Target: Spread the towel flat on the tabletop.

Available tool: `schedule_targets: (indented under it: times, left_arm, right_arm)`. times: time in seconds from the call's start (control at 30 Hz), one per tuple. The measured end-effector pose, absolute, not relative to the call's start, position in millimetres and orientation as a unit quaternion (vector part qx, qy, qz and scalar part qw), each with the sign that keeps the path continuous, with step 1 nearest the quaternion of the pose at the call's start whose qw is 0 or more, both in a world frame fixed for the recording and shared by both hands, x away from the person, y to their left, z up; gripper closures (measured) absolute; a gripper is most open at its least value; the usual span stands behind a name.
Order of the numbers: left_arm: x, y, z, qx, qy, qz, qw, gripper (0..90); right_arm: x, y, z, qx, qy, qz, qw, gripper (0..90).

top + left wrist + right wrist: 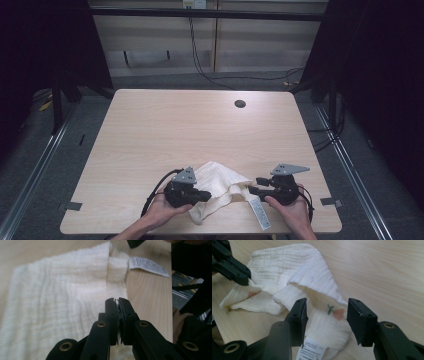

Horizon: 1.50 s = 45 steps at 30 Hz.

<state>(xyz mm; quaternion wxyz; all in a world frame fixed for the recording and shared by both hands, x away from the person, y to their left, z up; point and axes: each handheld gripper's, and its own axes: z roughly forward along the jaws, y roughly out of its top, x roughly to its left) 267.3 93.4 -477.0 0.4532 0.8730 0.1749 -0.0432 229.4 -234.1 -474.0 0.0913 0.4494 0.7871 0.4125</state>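
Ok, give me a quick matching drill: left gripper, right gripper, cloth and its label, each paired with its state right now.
Things:
1. left gripper
2. right gripper
3. cloth
4. label

States:
A. white with printed text, flat on the table by the near edge
B. open, cloth between its jaws
C. cream, crumpled between both grippers
D. shut, over the cloth

Pairs: 1-D, 2-B, 3-C, 4-A

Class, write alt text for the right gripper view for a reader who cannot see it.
The right gripper is open, its black fingers either side of a crumpled cream cloth with a small flower print on a wooden table. The left gripper touches the cloth's far edge.
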Motion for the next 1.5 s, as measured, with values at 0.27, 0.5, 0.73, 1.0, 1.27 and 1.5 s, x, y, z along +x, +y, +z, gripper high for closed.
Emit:
schedule_targets:
  times: [0.27, 0.5, 0.73, 1.0, 1.27, 1.5]
  left_arm:
    - [282.2, 119.1, -461.4, 0.846, 0.212, -0.023, 0.488, 86.9]
    - [292.8, 139.8, -455.3, 0.831, 0.238, -0.007, 0.503, 86.8]
    - [298.8, 154.6, -454.9, 0.822, 0.253, -0.01, 0.51, 86.8]
    - [302.6, 168.4, -455.2, 0.814, 0.267, -0.007, 0.516, 86.7]
    - [301.9, 170.4, -454.7, 0.816, 0.259, -0.008, 0.516, 86.7]
    - [301.7, 169.4, -455.2, 0.82, 0.254, -0.01, 0.513, 86.7]
  right_arm:
    - [225.5, -242.7, -465.5, 0.447, 0.781, 0.427, 0.093, 48.2]
    - [224.9, -247.0, -470.3, 0.441, 0.784, 0.429, 0.083, 54.4]
    - [224.6, -248.7, -479.2, 0.439, 0.795, 0.412, 0.077, 56.9]
    - [222.1, -252.0, -486.9, 0.42, 0.802, 0.418, 0.079, 62.8]
    - [225.8, -249.6, -492.6, 0.409, 0.812, 0.414, 0.055, 72.3]
    - [225.8, -250.4, -483.5, 0.405, 0.8, 0.439, 0.058, 87.8]
